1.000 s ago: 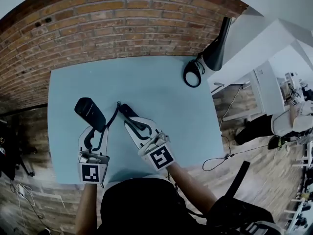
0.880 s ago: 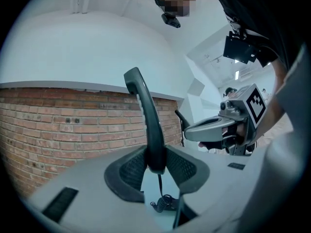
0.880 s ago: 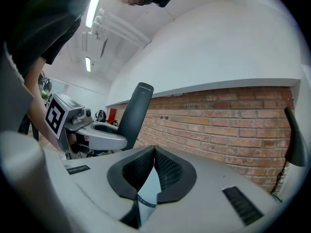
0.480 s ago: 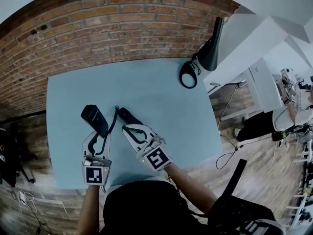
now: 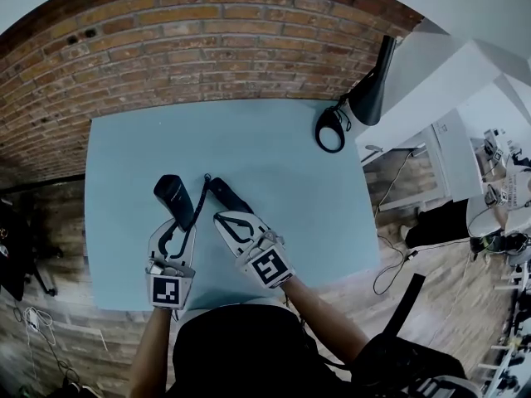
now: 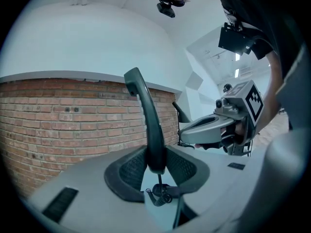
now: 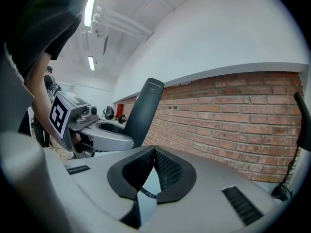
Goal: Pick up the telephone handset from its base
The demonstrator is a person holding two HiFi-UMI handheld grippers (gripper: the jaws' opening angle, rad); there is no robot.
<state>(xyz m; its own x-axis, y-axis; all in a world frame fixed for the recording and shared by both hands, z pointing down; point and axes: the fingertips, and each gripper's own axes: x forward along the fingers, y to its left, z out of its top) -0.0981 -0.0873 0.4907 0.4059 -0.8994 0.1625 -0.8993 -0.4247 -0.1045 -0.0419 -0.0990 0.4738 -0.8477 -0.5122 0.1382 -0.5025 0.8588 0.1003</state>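
Observation:
A black telephone handset (image 5: 174, 199) stands upright in my left gripper (image 5: 181, 225), whose jaws are shut on its lower end (image 6: 155, 157). Its coiled cord (image 5: 200, 199) hangs from the bottom (image 6: 160, 195) and runs toward my right gripper (image 5: 218, 189). The right gripper is just to the right of the handset, over the light blue table (image 5: 274, 164), and its black pads meet at the tips (image 7: 154, 152). A stretch of the cord (image 7: 146, 193) crosses the gap behind those tips; I cannot tell whether it is pinched. No phone base shows in any view.
A black desk lamp (image 5: 369, 81) stands at the table's far right corner on a ring-shaped foot (image 5: 330, 131). A brick wall (image 5: 207, 48) runs along the table's far edge. The near edge lies just below my grippers.
Both grippers have sunk a little toward the table, the handset still in the left one. The handset now stands closer to the right gripper.

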